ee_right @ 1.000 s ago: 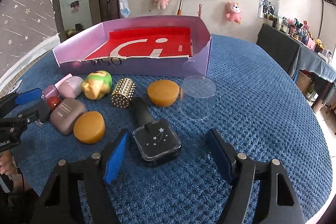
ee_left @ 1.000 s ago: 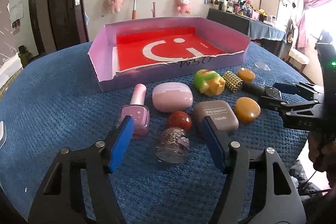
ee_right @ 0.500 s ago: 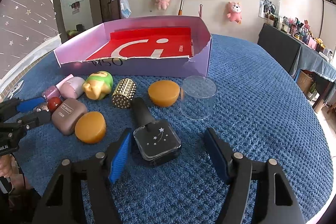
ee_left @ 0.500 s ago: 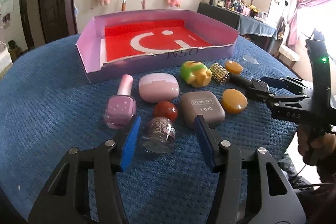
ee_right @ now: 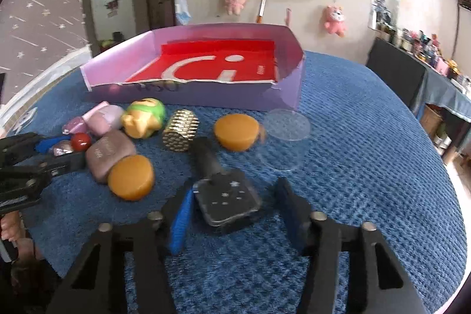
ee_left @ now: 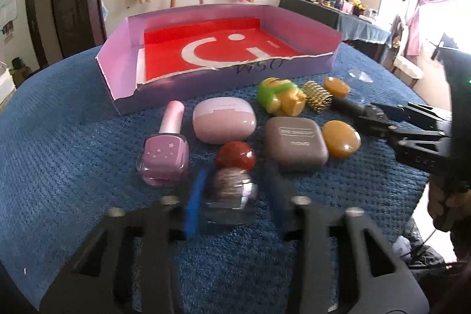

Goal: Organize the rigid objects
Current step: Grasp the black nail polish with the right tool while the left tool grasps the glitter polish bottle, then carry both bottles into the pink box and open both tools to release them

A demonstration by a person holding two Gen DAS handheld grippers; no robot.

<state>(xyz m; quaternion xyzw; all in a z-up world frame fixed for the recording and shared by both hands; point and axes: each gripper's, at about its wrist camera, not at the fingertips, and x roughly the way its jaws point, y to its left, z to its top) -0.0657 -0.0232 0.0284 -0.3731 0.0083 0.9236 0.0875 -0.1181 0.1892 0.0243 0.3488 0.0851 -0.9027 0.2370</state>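
Note:
A small glitter jar (ee_left: pixel 231 190) lies on the blue tablecloth, and my left gripper (ee_left: pixel 234 202) is shut on it, one blue pad on each side. The left gripper (ee_right: pixel 56 149) shows again at the left edge of the right wrist view. A black nail polish bottle (ee_right: pixel 226 199) lies between the fingers of my right gripper (ee_right: pixel 235 214). Its jaws are closing; the left pad is at the bottle, the right pad still stands apart. Behind the objects stands a purple box (ee_left: pixel 117 72) with a red floor.
Around the jar lie a pink nail polish (ee_left: pixel 163 158), a pink case (ee_left: pixel 223 124), a red ball (ee_left: pixel 235 156) and a brown eyeshadow case (ee_left: pixel 295 143). Two orange discs (ee_right: pixel 131 177), a green toy (ee_right: pixel 144 118), a gold studded cylinder (ee_right: pixel 179 134) and a clear cup (ee_right: pixel 284 143) lie near the black bottle.
My left gripper's jaws have closed onto the glitter jar. The right gripper's jaws have narrowed around the black bottle. Neither hand has shifted much.

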